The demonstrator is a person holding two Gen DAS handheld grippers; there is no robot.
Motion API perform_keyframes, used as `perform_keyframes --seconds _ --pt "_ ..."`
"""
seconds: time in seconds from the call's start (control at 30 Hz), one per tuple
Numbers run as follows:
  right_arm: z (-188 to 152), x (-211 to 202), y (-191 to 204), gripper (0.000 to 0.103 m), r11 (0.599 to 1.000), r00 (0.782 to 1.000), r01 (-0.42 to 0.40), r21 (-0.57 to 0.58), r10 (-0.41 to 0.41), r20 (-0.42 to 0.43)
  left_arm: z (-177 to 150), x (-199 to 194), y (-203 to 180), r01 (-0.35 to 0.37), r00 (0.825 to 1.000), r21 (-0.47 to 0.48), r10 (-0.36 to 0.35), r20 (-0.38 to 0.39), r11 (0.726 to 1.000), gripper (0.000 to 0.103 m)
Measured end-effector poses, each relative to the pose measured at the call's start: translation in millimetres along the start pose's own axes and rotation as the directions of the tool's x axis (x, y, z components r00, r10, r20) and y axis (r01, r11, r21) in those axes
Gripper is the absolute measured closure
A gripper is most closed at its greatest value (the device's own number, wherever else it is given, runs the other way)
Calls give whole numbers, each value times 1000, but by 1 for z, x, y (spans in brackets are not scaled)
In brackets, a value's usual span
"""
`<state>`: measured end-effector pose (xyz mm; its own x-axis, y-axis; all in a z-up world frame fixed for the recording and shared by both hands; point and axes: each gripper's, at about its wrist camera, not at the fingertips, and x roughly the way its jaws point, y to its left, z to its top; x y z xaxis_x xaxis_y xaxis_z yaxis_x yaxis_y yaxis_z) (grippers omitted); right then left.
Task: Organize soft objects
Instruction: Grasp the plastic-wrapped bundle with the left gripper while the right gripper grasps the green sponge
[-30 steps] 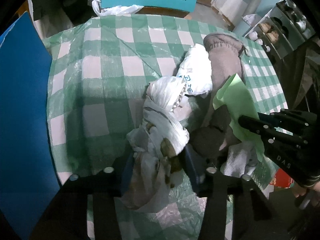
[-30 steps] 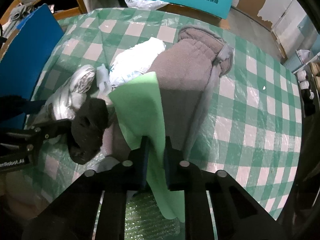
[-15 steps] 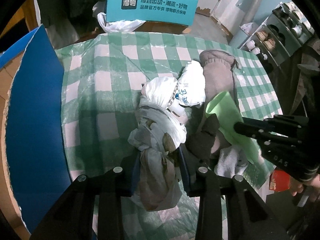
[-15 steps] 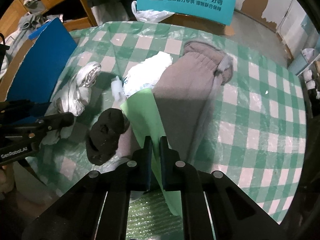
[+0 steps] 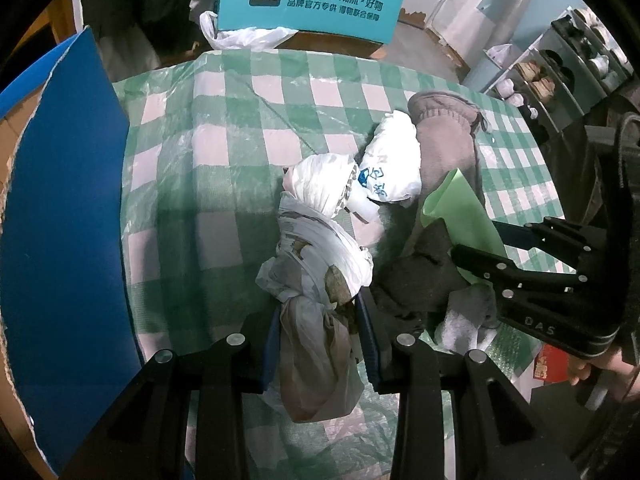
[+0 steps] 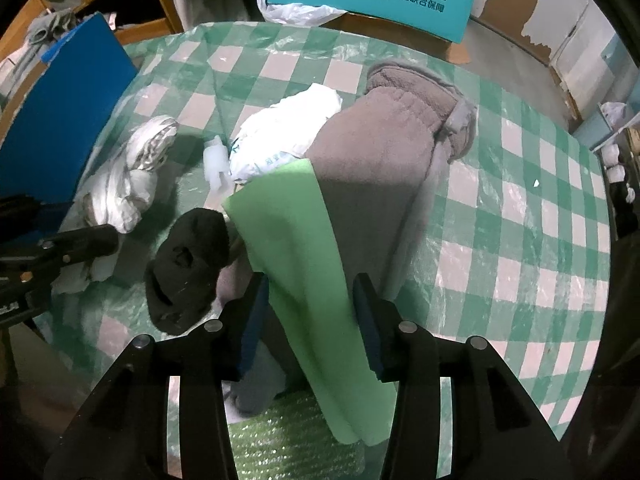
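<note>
A heap of soft things lies on the green-checked table (image 5: 224,128). My left gripper (image 5: 316,336) is shut on a crumpled white and grey plastic bag (image 5: 320,256), which also shows in the right wrist view (image 6: 128,184). My right gripper (image 6: 308,320) is open; a green cloth (image 6: 296,232) lies loose between its jaws, draped over a grey fleece garment (image 6: 384,152). A black sock (image 6: 188,264) lies left of the cloth. A white printed bag (image 6: 288,132) lies behind it.
A blue board (image 5: 60,208) stands along the table's left edge. A teal box (image 5: 312,0) with a white plastic bag sits past the far edge. Bubble wrap (image 6: 288,436) lies under my right gripper. Shelves with shoes (image 5: 560,60) stand at far right.
My right gripper has opened and let go of the green cloth. Both grippers have drawn back from the table; the left one still grips the bag.
</note>
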<state>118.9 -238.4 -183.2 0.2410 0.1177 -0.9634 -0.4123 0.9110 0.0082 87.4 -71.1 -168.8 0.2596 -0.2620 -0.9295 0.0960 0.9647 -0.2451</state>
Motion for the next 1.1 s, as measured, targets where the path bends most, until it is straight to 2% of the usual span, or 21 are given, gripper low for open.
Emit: perform_keyframes --seconds 0.23,0.27,0.3,0.33,0.4,0.47,0.67,1.1 --pt "0 7 7 60 998 999 43 -38 -43 1 1 2 4 2 1000 -13 -2 -12 1000 68" --pt "-1 7 6 66 998 999 43 -37 -43 4 1 2 4 3 1000 -14 -3 -13 1000 68" --pt "-1 6 6 79 999 999 39 -35 -39 8 0 2 4 3 1000 -15 -3 -14 1000 68" --pt "-2 5 5 84 999 999 34 -33 -34 10 0 2 4 3 1000 -15 -3 -14 1000 68" --pt "-3 3 5 93 999 999 30 -34 -30 11 0 2 4 3 1000 -13 -3 -12 1000 68" --pt "-4 -1 6 96 999 999 32 -35 -31 24 0 1 3 4 1000 -11 -4 -9 1000 68" --pt "-6 -16 1 98 999 998 -31 8 31 50 -1 -7 -2 11 1000 -3 -11 4 1000 68" --pt "-5 -53 -1 99 997 987 -61 44 54 154 -5 -39 -12 21 998 13 -22 57 1000 68"
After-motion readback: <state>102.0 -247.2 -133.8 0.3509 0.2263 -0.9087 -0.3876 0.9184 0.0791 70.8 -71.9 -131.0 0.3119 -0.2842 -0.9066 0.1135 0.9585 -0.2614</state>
